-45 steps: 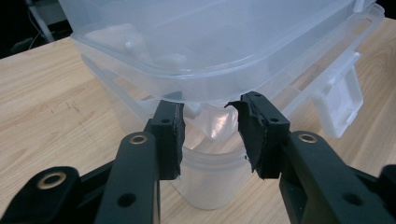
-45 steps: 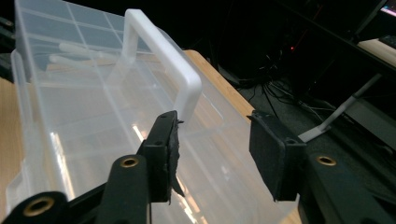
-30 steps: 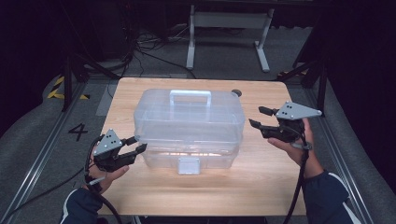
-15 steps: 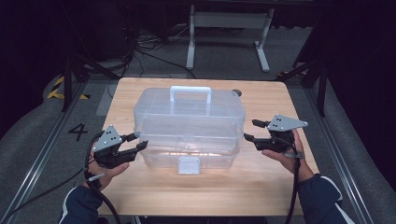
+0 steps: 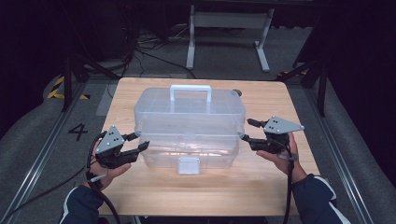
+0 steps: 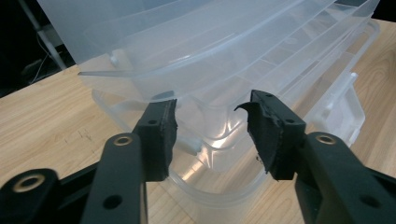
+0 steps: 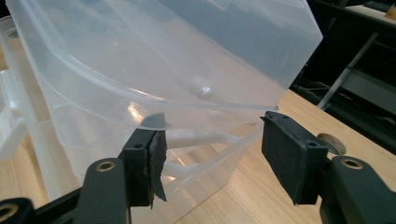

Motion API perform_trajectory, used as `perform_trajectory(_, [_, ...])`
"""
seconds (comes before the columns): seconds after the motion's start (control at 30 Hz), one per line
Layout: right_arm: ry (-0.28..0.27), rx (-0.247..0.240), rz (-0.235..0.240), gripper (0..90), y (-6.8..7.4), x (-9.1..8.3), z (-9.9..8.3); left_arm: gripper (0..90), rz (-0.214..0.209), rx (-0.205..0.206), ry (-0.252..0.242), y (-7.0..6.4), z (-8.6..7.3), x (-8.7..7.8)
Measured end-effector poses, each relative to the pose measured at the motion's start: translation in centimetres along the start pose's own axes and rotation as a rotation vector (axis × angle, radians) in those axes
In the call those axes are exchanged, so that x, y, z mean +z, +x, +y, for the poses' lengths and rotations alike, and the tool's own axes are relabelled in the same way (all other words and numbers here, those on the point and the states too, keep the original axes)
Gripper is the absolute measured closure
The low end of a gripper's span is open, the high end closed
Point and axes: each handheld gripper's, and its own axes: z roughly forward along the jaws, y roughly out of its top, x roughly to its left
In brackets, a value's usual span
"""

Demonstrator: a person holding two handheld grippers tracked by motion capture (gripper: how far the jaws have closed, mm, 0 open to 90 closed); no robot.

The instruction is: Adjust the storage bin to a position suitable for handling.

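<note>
A clear plastic storage box (image 5: pixel 189 126) with a white handle (image 5: pixel 190 91) on its lid and a front latch (image 5: pixel 188 164) stands in the middle of the wooden table (image 5: pixel 261 186). My left gripper (image 5: pixel 141 140) is open at the box's near left corner. In the left gripper view the jaws (image 6: pixel 212 123) point at the box (image 6: pixel 224 51) just under the lid's rim. My right gripper (image 5: pixel 246 130) is open at the box's right end. Its jaws (image 7: pixel 212 140) sit below the overhanging lid of the box (image 7: pixel 154 60), holding nothing.
A small round disc (image 5: pixel 236 92) lies on the table behind the box's right end, and shows again as the disc (image 7: pixel 331 142) past my right jaw. Grey floor, rails and a metal stand (image 5: pixel 229 37) surround the table.
My right gripper has come down and inward to the box's right end. The left gripper has hardly moved. The box stays put.
</note>
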Motion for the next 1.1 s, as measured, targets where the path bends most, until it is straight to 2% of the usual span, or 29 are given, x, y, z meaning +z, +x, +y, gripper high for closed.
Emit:
perform_trajectory(0.1, [-0.013,-0.007,-0.012,43.0,0.0,0.0,0.1,49.1,0.005,0.000,-0.004,-0.1,-0.1,0.0])
perform_trajectory(0.4, [-0.086,-0.001,-0.047,46.6,0.2,-0.3,0.6,47.8,0.016,0.008,0.035,-0.1,-0.8,0.1])
perform_trajectory(0.63, [-0.118,-0.004,-0.069,49.5,0.3,-0.4,1.1,45.5,0.023,0.005,0.050,-0.1,-1.3,0.0])
perform_trajectory(0.9, [-0.151,0.011,-0.091,53.3,0.1,-0.1,1.6,42.9,0.031,-0.017,0.082,-0.2,-2.4,-0.5])
perform_trajectory(1.1, [-0.173,0.019,-0.115,55.8,-0.4,0.0,2.4,38.4,0.041,-0.023,0.128,-0.1,-3.2,0.0])
